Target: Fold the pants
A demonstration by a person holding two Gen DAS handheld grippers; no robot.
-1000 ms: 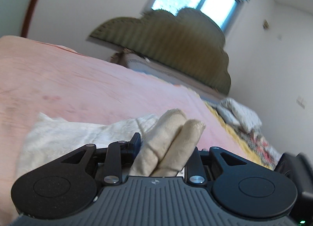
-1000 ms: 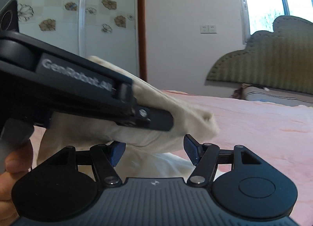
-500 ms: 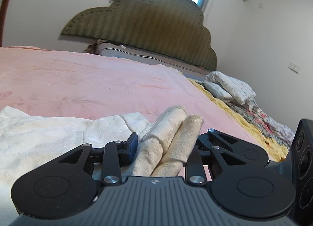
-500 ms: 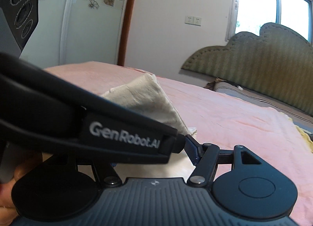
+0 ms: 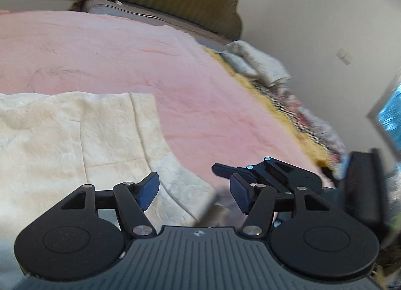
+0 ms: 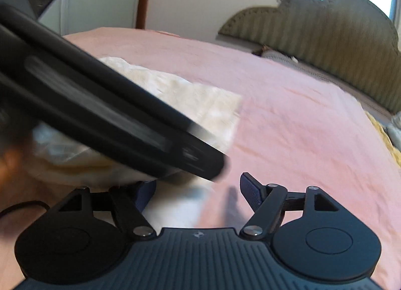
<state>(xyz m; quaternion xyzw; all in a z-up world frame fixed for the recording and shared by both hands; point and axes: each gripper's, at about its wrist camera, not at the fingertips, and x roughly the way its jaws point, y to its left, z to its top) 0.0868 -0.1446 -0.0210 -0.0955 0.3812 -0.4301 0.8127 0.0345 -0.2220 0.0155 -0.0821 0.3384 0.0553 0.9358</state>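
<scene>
Nearest in the left wrist view, the left gripper point(image 5: 194, 187) is seen with its jaws apart and opening; nothing is pinched between the blue pads point(image 5: 147, 188), and only the hem edge of the pants point(image 5: 75, 137) lies below the gap. This spread is judged to be a release, so that the cloth can be left flat on the bed point(image 5: 100, 52) after a fold has been laid down. Just beside it, on its right, the right gripper point(image 5: 226, 173) is seen low over the pink cover, jaws likewise apart. In the right wrist view the right gripper point(image 6: 198, 191) is shown with jaws parted and opening, with a cloth edge below its left pad and pink cover below the rest of the gap; no grip on the cloth can be made out. The left gripper's dark body point(image 6: 112, 119) is seen crossing that view diagonally, blurred. The two tools are kept close together, probably because one end of the garment was handled by both.

Farther out, the pants are seen lying on the near part of the bed, toward the left in both views. They are cream-coloured, crinkled in texture, with straight stitched seams and a squared corner point(image 6: 235, 104), and appear to lie in layers. The fold is judged partly done. Beyond them the bare pink cover stretches to a padded green headboard point(image 6: 325, 26).
</scene>
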